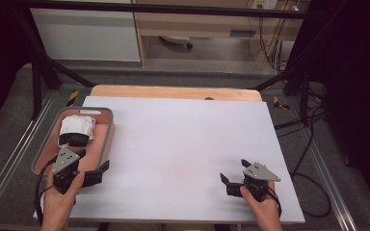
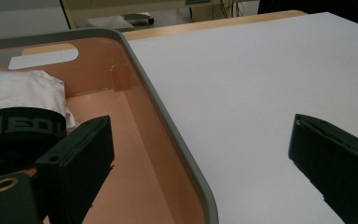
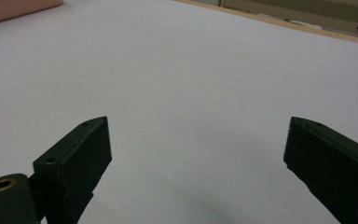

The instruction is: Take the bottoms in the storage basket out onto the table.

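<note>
White cloth with a black band (image 1: pixel 76 130) is lying at the far end of the pink tray (image 1: pixel 107 139), so the putting-away is looking done. The left gripper (image 1: pixel 95 177) is hovering by the tray's near corner, jaws apart and holding nothing; the right gripper (image 1: pixel 231 185) is waiting over the white table (image 1: pixel 183 139), its 2 jaws likewise apart.

Each tool is matte black, with two blocky, flat-sided jaws of rectangular section. The left tool (image 1: pixel 89 169) carries a grey three-cornered plate on top, dotted with small dark screw holes; the right tool (image 1: pixel 236 179) bears a matching plate. In the gripper views, a small screw hole marks the top of the jaw at nine o'clock, and a brass-coloured ring sits at seven o'clock. A black cable loops from each tool. The forearms are bare.
</note>
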A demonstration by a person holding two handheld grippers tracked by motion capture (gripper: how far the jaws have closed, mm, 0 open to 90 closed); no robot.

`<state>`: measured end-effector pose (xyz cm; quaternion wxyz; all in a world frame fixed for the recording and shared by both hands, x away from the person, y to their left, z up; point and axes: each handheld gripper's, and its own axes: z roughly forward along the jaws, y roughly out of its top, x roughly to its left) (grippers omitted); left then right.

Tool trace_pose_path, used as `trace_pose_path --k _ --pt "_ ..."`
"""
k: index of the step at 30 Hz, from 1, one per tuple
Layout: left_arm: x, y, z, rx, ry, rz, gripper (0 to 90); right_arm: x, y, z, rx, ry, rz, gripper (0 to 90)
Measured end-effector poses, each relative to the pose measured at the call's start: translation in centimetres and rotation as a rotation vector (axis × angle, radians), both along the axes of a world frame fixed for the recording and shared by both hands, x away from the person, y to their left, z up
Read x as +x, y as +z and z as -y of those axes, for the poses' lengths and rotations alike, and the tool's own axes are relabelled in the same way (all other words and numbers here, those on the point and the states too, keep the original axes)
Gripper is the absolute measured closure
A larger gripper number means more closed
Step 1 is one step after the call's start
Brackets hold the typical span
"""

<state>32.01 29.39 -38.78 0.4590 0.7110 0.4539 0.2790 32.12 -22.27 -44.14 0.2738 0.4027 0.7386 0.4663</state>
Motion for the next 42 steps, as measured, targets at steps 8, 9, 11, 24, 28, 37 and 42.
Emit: trace_pose_path --k 8,9,11,24,28,37,42 --pt "0.4 -0.1 0.1 -0.006 -0.05 0.022 4.4 -0.1 -0.1 -0.7 -0.025 0.033 -0.033 8.1" --pt "0.3 -0.1 0.1 -0.005 -0.049 0.021 4.4 -0.2 -0.1 -0.8 -0.028 0.039 -0.03 8.1" --pt "0.1 -0.1 0.2 -0.009 -0.048 0.021 4.3 -0.4 0.0 -0.9 -0.026 0.038 -0.028 8.0" --pt "-0.2 0.4 -0.6 -0.048 -0.021 0.063 4.7 -0.5 0.2 -0.8 -0.014 0.017 -0.038 5.4" --pt "-0.1 0.8 -1.2 -0.084 -0.007 0.079 4.9 -0.6 0.2 -0.8 -0.021 0.038 -0.041 6.1" --pt "-0.8 1.8 -1.4 -0.09 0.01 0.074 4.7 -0.8 0.3 -1.3 -0.036 0.057 -0.021 6.2" --pt "-0.3 1.8 -1.6 -0.061 0.037 0.037 5.2 -0.8 0.3 -1.5 -0.043 0.06 -0.023 6.1"
